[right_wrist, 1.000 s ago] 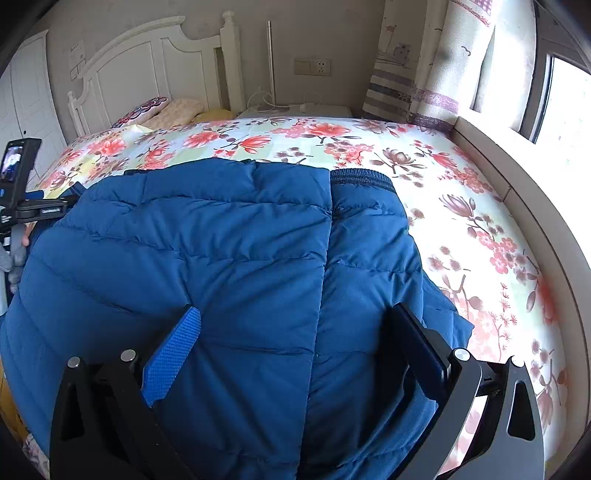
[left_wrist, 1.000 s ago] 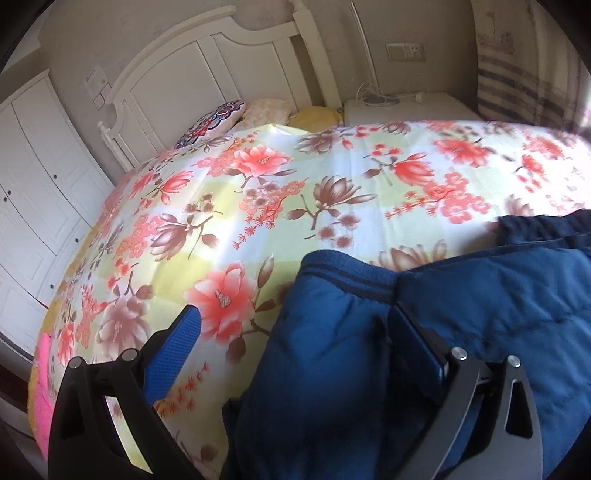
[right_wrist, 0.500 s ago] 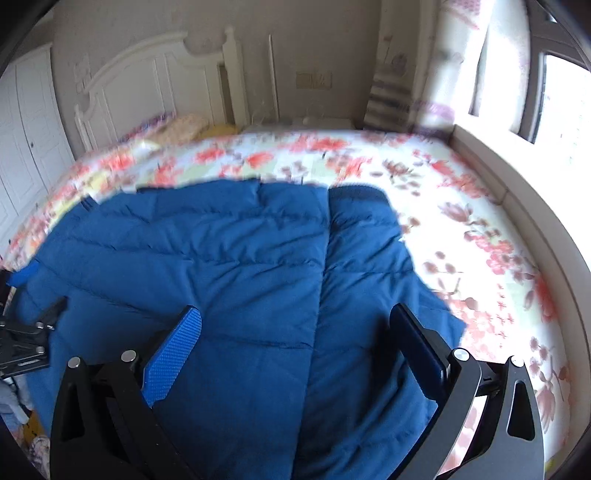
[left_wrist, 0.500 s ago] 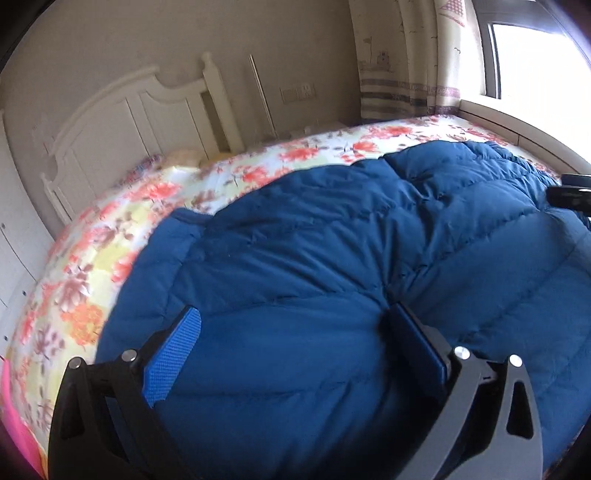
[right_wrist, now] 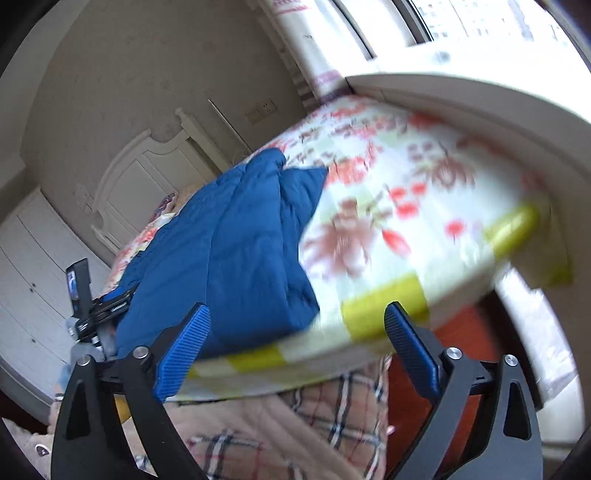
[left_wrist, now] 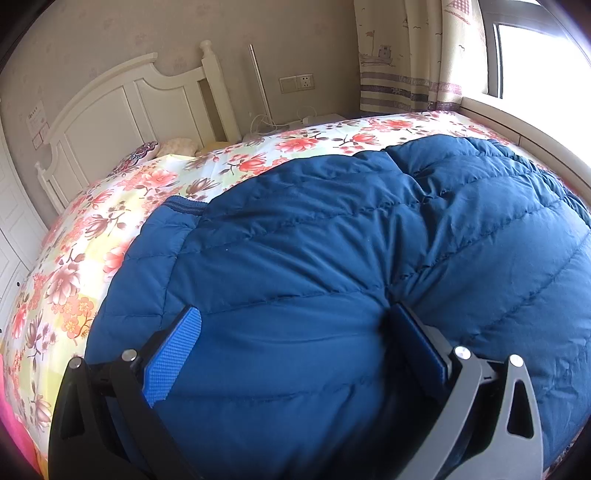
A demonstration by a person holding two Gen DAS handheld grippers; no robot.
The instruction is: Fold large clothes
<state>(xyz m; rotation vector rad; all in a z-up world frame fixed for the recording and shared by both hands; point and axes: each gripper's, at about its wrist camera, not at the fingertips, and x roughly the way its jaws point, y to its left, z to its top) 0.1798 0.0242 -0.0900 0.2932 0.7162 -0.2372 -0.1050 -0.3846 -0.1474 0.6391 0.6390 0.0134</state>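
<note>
Seemingly tilted, right gripper (right_wrist: 297, 328) fingers closing, empty.

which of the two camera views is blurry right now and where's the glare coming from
Right wrist view: motion-smeared, the floral bedspread streaked, the blue jacket softer-edged, the window washed out. Left wrist view: sharp, quilting lines crisp on the jacket; glare blows out the window at upper right. Both bend straight edges, fisheye-style.
</note>
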